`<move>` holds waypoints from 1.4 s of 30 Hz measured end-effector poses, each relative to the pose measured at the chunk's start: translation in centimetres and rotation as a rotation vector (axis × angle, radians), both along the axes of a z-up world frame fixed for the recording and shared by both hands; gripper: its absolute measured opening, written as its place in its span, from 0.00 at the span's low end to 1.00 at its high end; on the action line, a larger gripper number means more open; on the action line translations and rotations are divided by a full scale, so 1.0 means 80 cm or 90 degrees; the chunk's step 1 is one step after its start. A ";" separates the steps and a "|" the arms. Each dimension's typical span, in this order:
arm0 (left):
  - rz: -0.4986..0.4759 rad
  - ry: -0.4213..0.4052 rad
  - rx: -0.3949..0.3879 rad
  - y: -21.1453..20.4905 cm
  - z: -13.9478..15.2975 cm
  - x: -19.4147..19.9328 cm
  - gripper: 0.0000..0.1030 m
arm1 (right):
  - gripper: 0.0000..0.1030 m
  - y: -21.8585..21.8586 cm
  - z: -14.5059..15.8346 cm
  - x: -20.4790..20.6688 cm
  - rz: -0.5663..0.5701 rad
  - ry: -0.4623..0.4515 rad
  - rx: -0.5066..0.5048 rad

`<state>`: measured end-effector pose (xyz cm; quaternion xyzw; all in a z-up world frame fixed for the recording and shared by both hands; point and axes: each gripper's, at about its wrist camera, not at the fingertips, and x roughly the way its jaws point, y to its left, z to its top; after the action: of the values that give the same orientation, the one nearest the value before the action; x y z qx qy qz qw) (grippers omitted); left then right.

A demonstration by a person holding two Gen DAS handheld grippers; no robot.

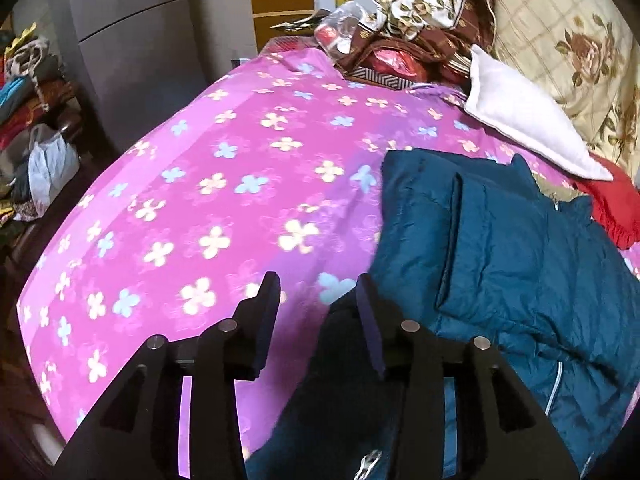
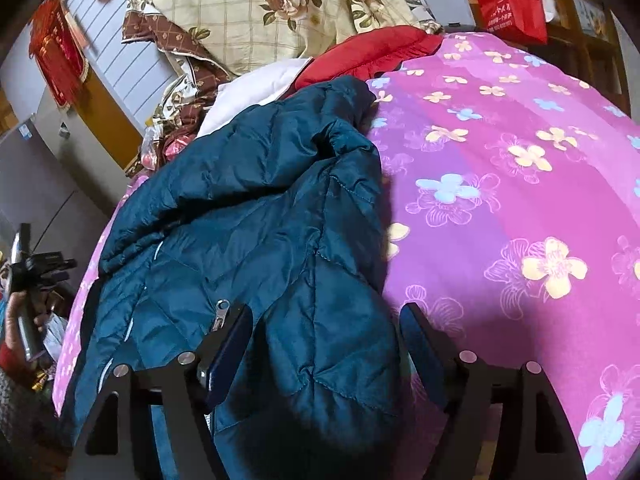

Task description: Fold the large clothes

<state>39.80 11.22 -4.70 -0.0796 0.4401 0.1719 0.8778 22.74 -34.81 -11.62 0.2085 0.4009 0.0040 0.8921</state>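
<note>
Right wrist view: teal puffer jacket (image 2: 256, 208) bunched on pink flowered bedsheet (image 2: 520, 208), folded edge between wide-open jaws of right gripper (image 2: 326, 320), not clamped. Left wrist view: left gripper (image 1: 318, 292) also parted, empty, at jacket's near edge. Beyond, white pillow (image 1: 520, 120), red cloth (image 1: 612, 204), floral quilt (image 1: 560, 20).

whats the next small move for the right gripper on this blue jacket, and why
Probably close the right gripper on the jacket fabric between its fingers. Its jaws are open with a puffy fold of the jacket's near edge bunched in the gap, so a grasp looks ready. The left gripper is also open, at the jacket's other edge over the pink bedsheet, so nothing holds the garment yet.
</note>
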 end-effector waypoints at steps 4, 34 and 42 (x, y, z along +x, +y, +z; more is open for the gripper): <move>0.003 -0.005 -0.009 0.012 0.009 -0.020 0.40 | 0.71 0.004 0.002 -0.001 -0.010 0.004 -0.019; -0.061 -0.004 -0.144 -0.024 -0.022 0.003 0.51 | 0.71 0.033 0.015 0.003 -0.022 -0.012 -0.081; -0.106 -0.002 -0.160 -0.077 -0.037 0.058 0.53 | 0.71 0.032 0.005 0.011 -0.016 0.017 -0.068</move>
<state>44.47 5.09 -7.68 -0.1523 0.4622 0.0417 0.8726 23.60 -32.27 -11.25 0.1658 0.4099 -0.0313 0.8964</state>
